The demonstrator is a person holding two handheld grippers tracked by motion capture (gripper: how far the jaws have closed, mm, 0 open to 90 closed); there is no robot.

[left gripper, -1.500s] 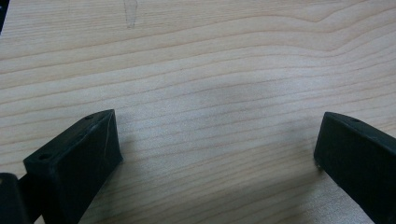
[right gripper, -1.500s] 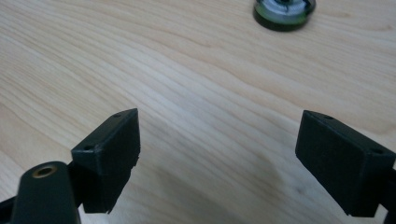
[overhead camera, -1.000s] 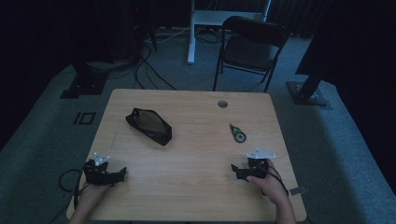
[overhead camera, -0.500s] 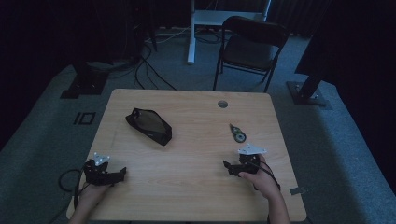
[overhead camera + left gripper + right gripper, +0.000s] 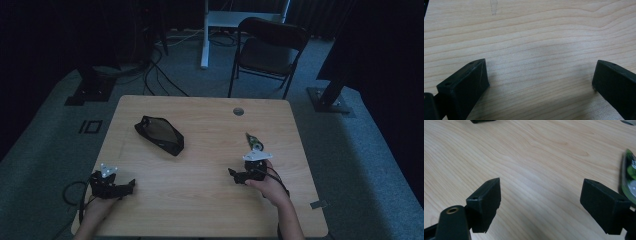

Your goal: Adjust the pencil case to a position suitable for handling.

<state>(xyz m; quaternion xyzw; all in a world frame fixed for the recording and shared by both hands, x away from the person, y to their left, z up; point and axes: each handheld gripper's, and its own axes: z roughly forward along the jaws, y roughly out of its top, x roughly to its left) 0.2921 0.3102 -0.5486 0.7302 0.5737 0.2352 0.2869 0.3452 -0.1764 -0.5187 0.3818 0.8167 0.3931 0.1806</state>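
Right tool (image 5: 239, 175) sits at lower right of the high view, held in a hand (image 5: 265, 184) low over the bench (image 5: 210, 130), its jaws spread wide with bare wood between them. In the right gripper view (image 5: 540, 195) the two black jaws stand well apart and grip nothing. A small green packet (image 5: 254, 142) lies just above and slightly right of this tool in the high view, close to its grey plate but apart from the jaws. In the right gripper view the packet (image 5: 629, 175) shows at the right edge of the frame, just beyond the right-hand jaw and outside the gap.

Left tool (image 5: 127, 186) rests at lower left of the high view, held in the other hand (image 5: 100, 207), its cable looping off to the left. In the left gripper view (image 5: 540, 80) its jaws are also spread wide, with only wood grain between them.

A black pouch (image 5: 160, 135) lies at upper left of centre in the high view, well apart from both tools. At the top edge of the right gripper view a dark sliver (image 5: 482, 121) shows, too little to tell what it is.
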